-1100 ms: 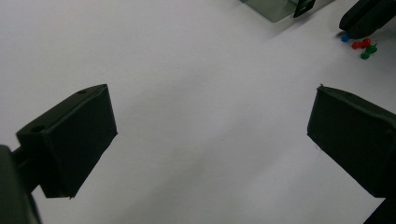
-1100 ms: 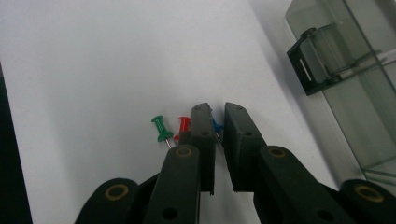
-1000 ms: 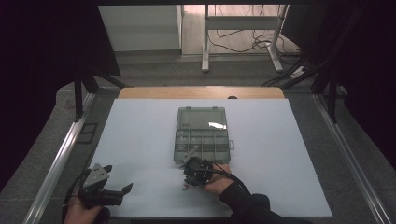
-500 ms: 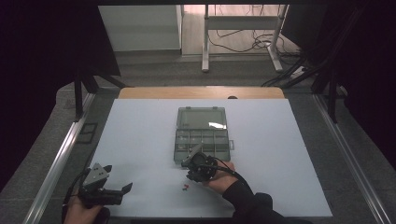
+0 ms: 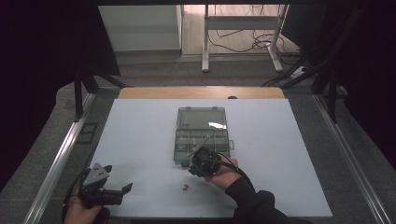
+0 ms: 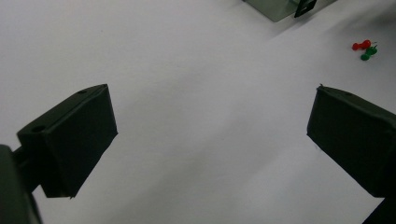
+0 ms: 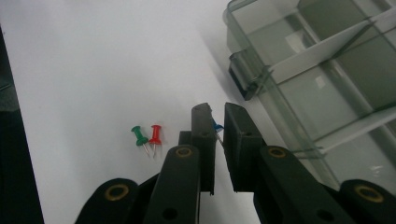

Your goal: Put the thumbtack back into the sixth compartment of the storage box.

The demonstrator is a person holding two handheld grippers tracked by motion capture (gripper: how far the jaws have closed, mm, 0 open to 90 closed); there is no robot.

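lifted since a second ago, the right gripper (image 7: 218, 122) now pinches what looks like a blue push pin (image 7: 216, 126) beside the clear compartment box (image 5: 202, 135). red push pin (image 7: 155, 134) and green push pin (image 7: 138, 135) lie on the white table (image 5: 280, 140). left gripper (image 6: 210, 135) rests spread wide, empty.

No text, label, brand, number or sign can be read — not on the clear compartment box (image 5: 202, 135), not on the white table top (image 5: 140, 140), not on the pushpins (image 7: 148, 136). A pale patch shows on the box's lid in the high view — a glare, with no lettering to make out.
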